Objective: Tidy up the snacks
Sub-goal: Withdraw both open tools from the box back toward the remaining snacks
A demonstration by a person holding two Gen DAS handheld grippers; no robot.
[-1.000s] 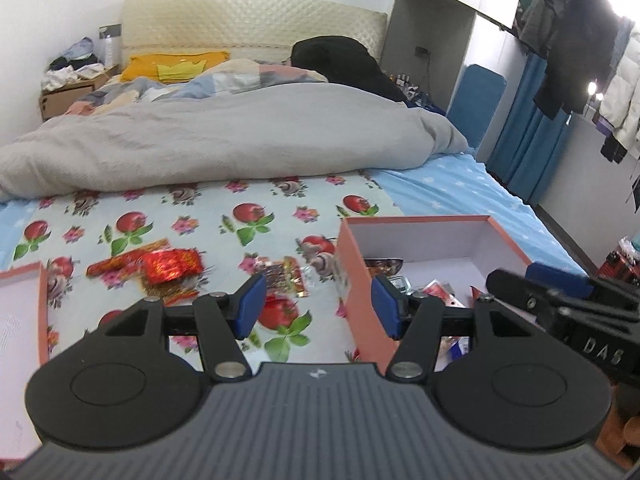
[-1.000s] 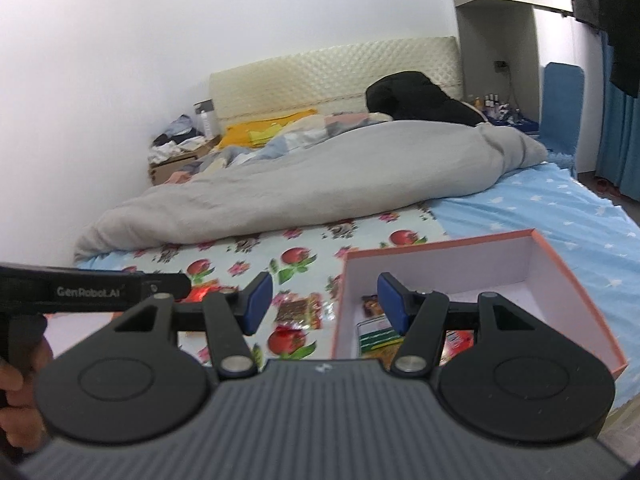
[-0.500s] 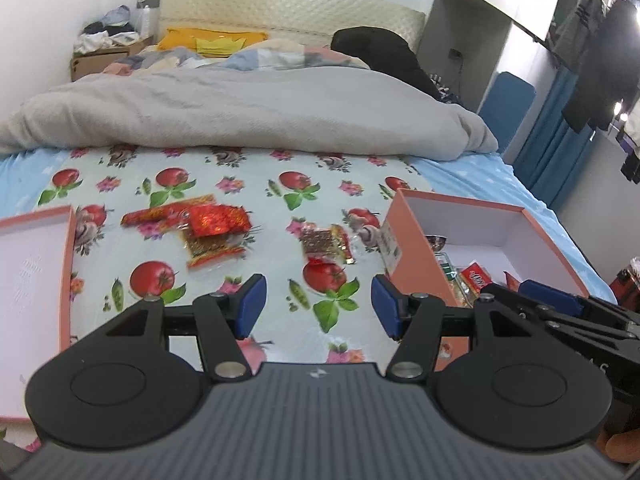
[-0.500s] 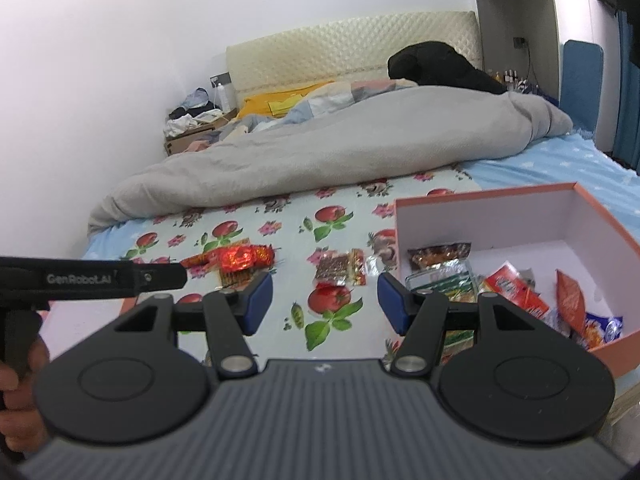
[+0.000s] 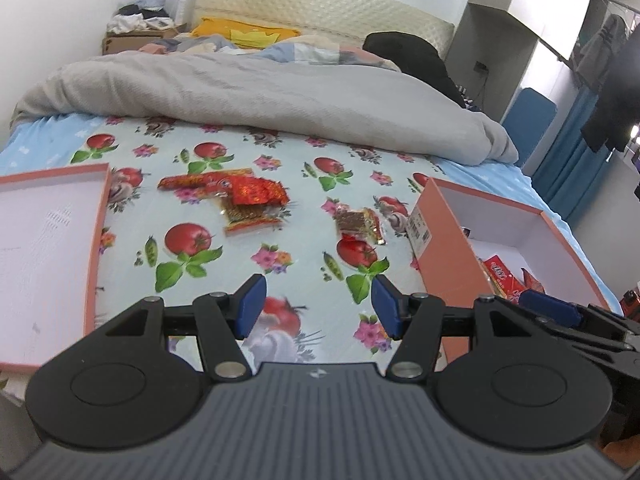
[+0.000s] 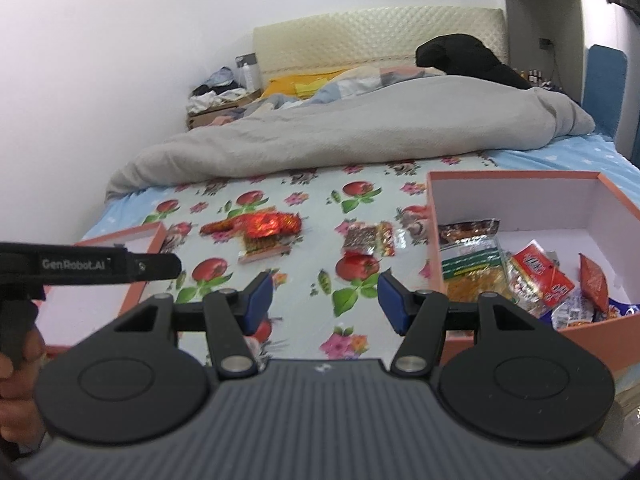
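The sheet (image 5: 280, 240) on the bed is pale blue, printed with red tomatoes, green leaves and small pink flowers; toward the bed's right edge a plain sky-blue sheet (image 6: 580, 156) with white specks shows. The duvet (image 5: 260, 92) is grey. The box (image 6: 520, 196) is salmon-orange outside and white inside, and so is the lid (image 5: 48, 248). The foil packet (image 5: 256, 192) is shiny red over a red-and-gold wrapper (image 5: 252, 218). The small packet (image 5: 358, 222) is brown with yellow and red edges. Both grippers are black with blue pads on the fingers (image 5: 252, 300). The headboard (image 6: 380, 44) is cream and quilted, the pillow (image 5: 244, 34) yellow.
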